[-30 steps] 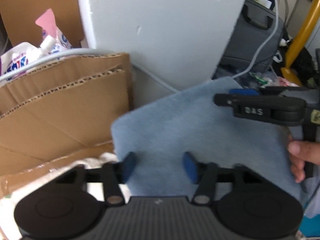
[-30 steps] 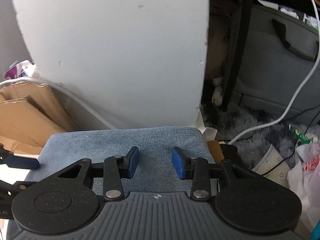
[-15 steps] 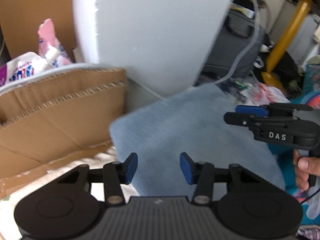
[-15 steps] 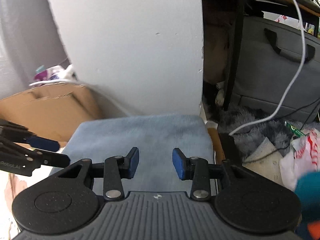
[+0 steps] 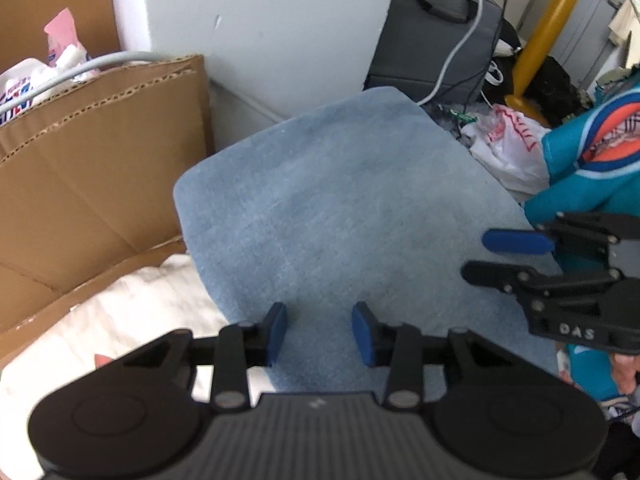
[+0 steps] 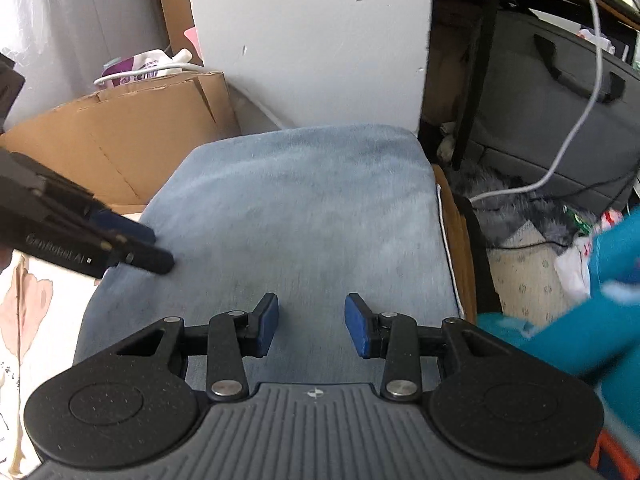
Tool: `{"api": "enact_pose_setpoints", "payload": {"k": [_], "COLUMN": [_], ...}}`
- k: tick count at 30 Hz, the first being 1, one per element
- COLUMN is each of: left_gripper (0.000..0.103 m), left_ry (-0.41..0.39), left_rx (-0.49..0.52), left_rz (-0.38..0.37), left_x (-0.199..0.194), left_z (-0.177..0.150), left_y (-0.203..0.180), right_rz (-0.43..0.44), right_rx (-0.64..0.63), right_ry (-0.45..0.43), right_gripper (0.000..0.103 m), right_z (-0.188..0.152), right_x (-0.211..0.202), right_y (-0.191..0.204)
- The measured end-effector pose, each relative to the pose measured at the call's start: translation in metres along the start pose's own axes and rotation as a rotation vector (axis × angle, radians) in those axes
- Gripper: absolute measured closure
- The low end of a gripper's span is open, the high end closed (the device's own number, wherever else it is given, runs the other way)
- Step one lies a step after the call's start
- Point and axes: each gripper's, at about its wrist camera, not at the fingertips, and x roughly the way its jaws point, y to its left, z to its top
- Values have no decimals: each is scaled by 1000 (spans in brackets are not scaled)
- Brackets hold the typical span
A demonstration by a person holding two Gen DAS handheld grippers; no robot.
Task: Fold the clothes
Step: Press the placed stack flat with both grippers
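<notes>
The teal garment [image 5: 576, 184] lay at about 2 o'clock from the right gripper [image 6: 312, 330], nearer it than the left gripper [image 5: 320, 334]. Right jaws stood part open, empty; left jaws were closing on nothing above the blue cushion [image 5: 340, 208].

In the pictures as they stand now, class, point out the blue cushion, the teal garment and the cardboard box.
blue cushion [image 5: 340, 208], left wrist view, middle of top.
teal garment [image 5: 580, 184], left wrist view, plain teal part.
cardboard box [image 6: 120, 136], right wrist view, side flap.

Left gripper [image 5: 319, 332] points steeply downward, jaws closing, nothing clamped between the pads. Right gripper [image 6: 312, 330], at its 3 o'clock, also angled down, jaws parted and empty. Fingers [image 5: 626, 372] grasp its handle.
</notes>
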Motion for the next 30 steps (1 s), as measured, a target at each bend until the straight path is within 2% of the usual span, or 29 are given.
{"api": "enact_pose_setpoints", "payload": {"k": [5, 12, 18, 20, 25, 28, 30], "left_gripper": [62, 62, 66, 66, 57, 52, 53], "left_ry": [-6, -18, -18, -25, -62, -51, -43], "left_rx": [-16, 37, -101, -158, -212, -258, -272], "left_rz": [-6, 31, 26, -4, -20, -53, -63], "left_x": [-1, -5, -29, -37, -54, -54, -51], "left_z": [-5, -10, -30, -39, -56, -67, -75], "left_y": [3, -4, 8, 13, 13, 12, 9], "right_rz": [-10, -24, 8, 17, 14, 23, 29], "right_rx": [20, 58, 161, 207, 300, 357, 387], "right_ry": [-5, 2, -37, -57, -83, -82, -79], "right_gripper": [60, 60, 59, 58, 57, 57, 57], "right_z": [-19, -47, -64, -68, -81, -89, -95], "right_x": [-16, -35, -58, -66, -74, -72, -68], "right_y": [-1, -1, -8, -12, -20, -22, -20]}}
